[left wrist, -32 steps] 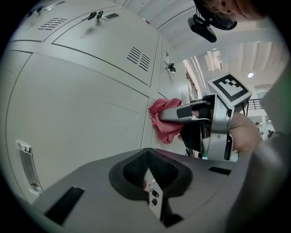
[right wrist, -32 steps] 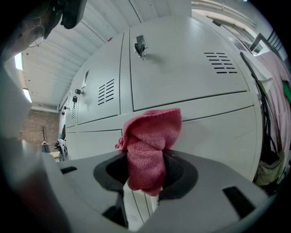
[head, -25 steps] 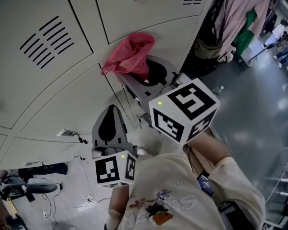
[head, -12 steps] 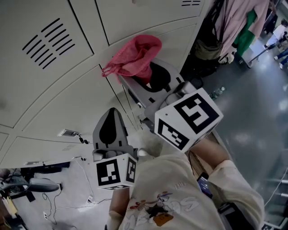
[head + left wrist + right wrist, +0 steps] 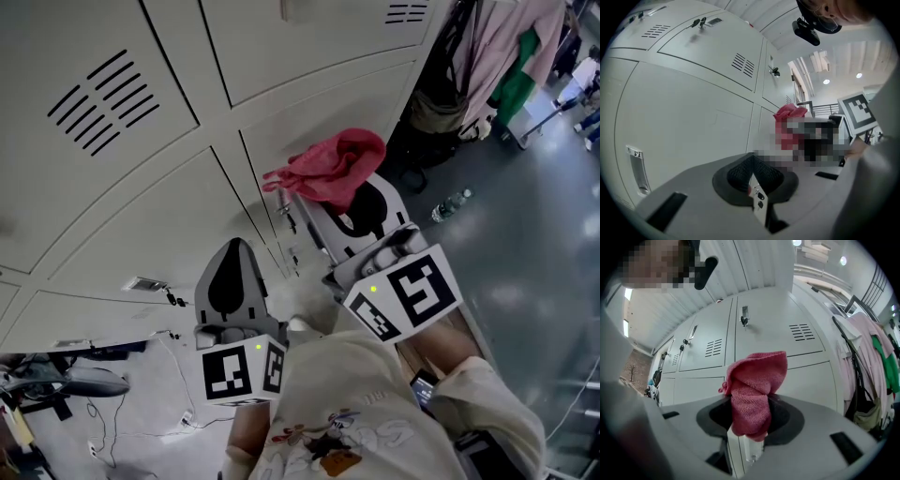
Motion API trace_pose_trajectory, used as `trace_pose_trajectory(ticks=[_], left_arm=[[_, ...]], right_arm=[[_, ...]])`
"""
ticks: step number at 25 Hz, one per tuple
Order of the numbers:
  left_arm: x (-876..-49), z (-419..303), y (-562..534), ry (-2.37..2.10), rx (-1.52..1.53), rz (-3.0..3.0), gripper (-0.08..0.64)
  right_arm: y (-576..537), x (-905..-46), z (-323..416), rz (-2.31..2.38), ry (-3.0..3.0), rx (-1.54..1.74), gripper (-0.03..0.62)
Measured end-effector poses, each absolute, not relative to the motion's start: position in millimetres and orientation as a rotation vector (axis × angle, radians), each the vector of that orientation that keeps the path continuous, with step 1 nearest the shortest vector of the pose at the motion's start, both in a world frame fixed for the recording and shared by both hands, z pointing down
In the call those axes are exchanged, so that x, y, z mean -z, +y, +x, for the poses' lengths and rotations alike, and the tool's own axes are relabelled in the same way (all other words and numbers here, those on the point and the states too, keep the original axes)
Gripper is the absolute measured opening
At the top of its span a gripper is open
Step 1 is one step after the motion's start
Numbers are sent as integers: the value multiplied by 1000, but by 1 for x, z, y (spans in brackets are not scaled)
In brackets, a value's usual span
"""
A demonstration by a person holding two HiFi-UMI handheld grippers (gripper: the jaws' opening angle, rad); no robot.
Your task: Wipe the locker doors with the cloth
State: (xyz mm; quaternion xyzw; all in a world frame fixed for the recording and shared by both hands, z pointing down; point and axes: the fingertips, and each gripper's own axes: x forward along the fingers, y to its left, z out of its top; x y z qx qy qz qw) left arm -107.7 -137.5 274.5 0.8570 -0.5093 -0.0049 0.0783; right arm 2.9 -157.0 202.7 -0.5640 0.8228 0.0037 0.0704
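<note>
A crumpled pink cloth (image 5: 328, 169) is pinched in my right gripper (image 5: 347, 208), which is shut on it and holds it close to the pale grey locker doors (image 5: 141, 216); I cannot tell if it touches them. In the right gripper view the cloth (image 5: 754, 390) bulges up out of the gripper (image 5: 750, 427) and hides the fingertips, with the locker doors (image 5: 764, 329) behind. My left gripper (image 5: 232, 253) hangs lower left, shut with nothing in it, pointing at a lower door. In the left gripper view, that gripper (image 5: 754, 180) faces a plain door (image 5: 693, 108), with the cloth (image 5: 787, 115) far right.
Clothes (image 5: 506, 47) and a dark bag (image 5: 436, 112) hang right of the lockers. A plastic bottle (image 5: 450, 204) lies on the grey floor. Cables (image 5: 141, 412) trail over the floor at lower left. Small latches (image 5: 286, 211) stick out from the door edges.
My right gripper has carried the cloth to the right and downward along the locker fronts. The left gripper has stayed about where it was.
</note>
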Motion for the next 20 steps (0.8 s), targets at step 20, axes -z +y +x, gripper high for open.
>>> trace_pose_trajectory(ticks=[20], left_arm=[[-294, -105, -132, -1542, 52, 2553, 6]], right_arm=[[-140, -315, 30, -1776, 2530, 95, 162]])
